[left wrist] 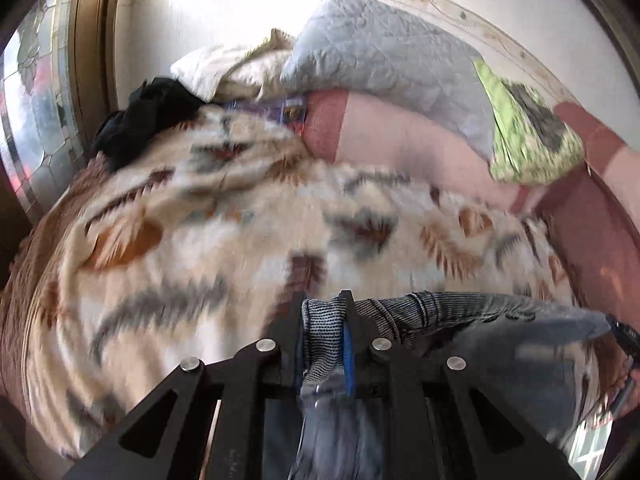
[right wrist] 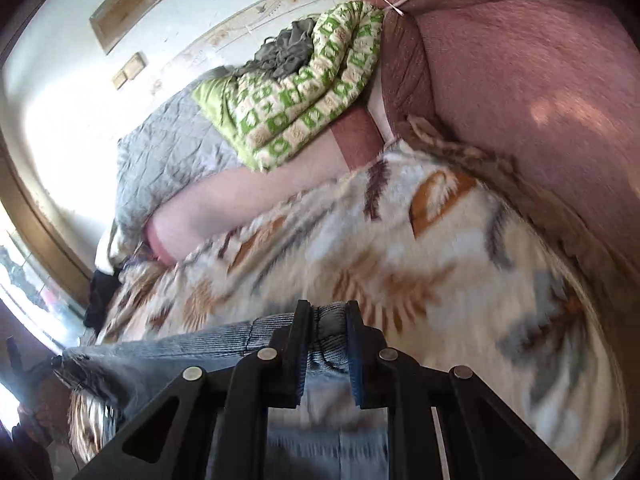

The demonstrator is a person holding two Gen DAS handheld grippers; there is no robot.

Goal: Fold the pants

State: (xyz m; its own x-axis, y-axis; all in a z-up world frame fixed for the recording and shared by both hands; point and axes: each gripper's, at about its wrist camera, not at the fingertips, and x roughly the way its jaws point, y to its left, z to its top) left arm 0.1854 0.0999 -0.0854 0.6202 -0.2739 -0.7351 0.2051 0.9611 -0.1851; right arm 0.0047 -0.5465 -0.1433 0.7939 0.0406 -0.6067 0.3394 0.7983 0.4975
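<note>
Both tongs, left tongs (left wrist: 326,312) and right tongs (right wrist: 328,320), pinching pants (left wrist: 460,312) edge above blanket (left wrist: 240,220). Keep edge taut, level; lay over evenly.

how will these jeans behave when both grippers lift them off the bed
Probably floppy: the jeans bunch up between the left gripper pads and stretch as a band toward the right gripper. Denim looks thick, so likely heavyish. Pinched folds suggest little slipping.

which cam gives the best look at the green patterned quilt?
Right wrist. The green patterned quilt sits large there, block pattern sharp, with a grey-olive cloth bunched on top. Left wrist shows the same quilt only small near the right edge, partly behind the grey pillow.
</note>
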